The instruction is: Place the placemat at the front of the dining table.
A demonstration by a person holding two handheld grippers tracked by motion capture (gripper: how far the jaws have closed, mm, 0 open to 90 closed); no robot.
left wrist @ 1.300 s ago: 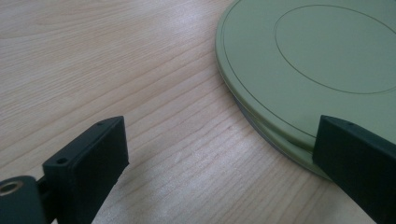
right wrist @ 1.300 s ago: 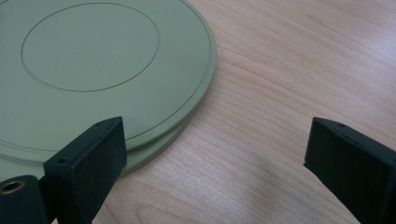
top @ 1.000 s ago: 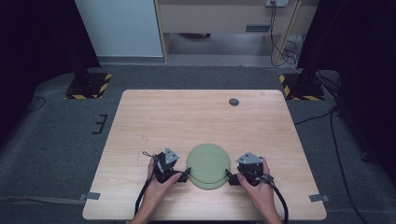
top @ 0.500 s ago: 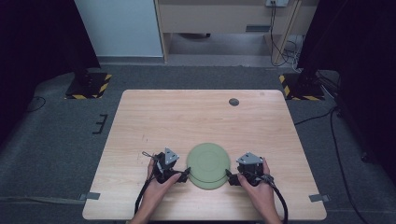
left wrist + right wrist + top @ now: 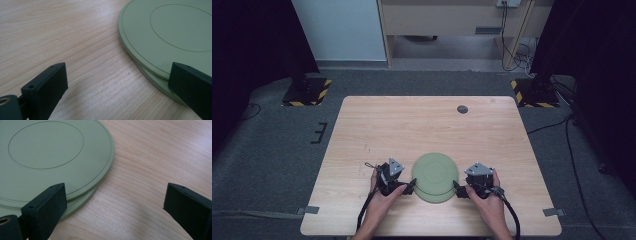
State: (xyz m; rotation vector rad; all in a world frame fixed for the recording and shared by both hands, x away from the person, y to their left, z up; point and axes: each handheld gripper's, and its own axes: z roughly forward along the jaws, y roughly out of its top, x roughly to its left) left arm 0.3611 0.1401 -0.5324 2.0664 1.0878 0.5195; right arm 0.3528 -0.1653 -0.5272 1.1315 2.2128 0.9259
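Two stacked green plates (image 5: 435,176) lie between both tools (image 5: 409,187) (image 5: 458,188), each spread apart.

There is no text, label, brand or number that can be read in these pictures. The green plates (image 5: 435,176) carry only thin engraved circles, and the wooden table (image 5: 412,125) carries no writing.
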